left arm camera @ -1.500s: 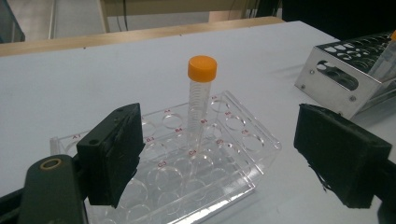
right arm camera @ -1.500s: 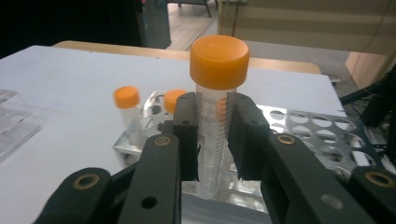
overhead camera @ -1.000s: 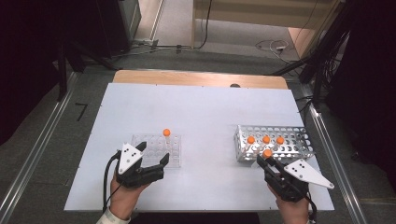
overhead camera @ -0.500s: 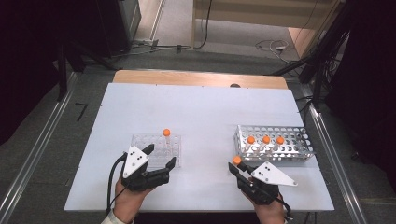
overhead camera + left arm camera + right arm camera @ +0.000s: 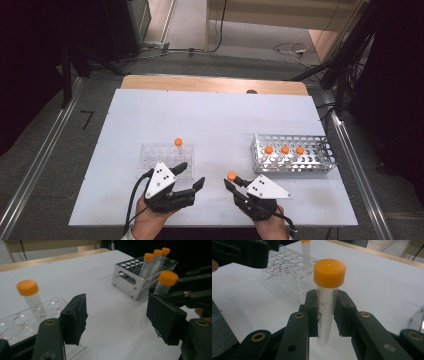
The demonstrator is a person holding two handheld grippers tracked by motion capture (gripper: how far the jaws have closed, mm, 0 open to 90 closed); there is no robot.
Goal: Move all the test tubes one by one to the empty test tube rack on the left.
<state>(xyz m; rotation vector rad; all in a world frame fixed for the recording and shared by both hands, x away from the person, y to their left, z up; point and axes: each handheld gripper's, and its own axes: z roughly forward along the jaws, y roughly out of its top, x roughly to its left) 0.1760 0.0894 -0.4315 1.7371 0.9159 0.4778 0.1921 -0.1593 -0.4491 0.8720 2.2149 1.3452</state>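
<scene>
Tube (image 5: 327,305) with orange cap sits pinched upright in my right gripper (image 5: 235,184), low over the table around 6 o'clock, between clear rack (image 5: 150,159) at 9 and metal rack (image 5: 320,160) at 3. Next I'd keep it vertical, line it over a free hole in the clear rack, lower straight. Left gripper (image 5: 192,176) jaws have just been closing, now half spread, nothing between them, beside the clear rack.

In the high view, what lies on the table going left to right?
Clear rack with one orange-capped tube, left claw, right claw holding a tube, metal rack with three tubes.
</scene>
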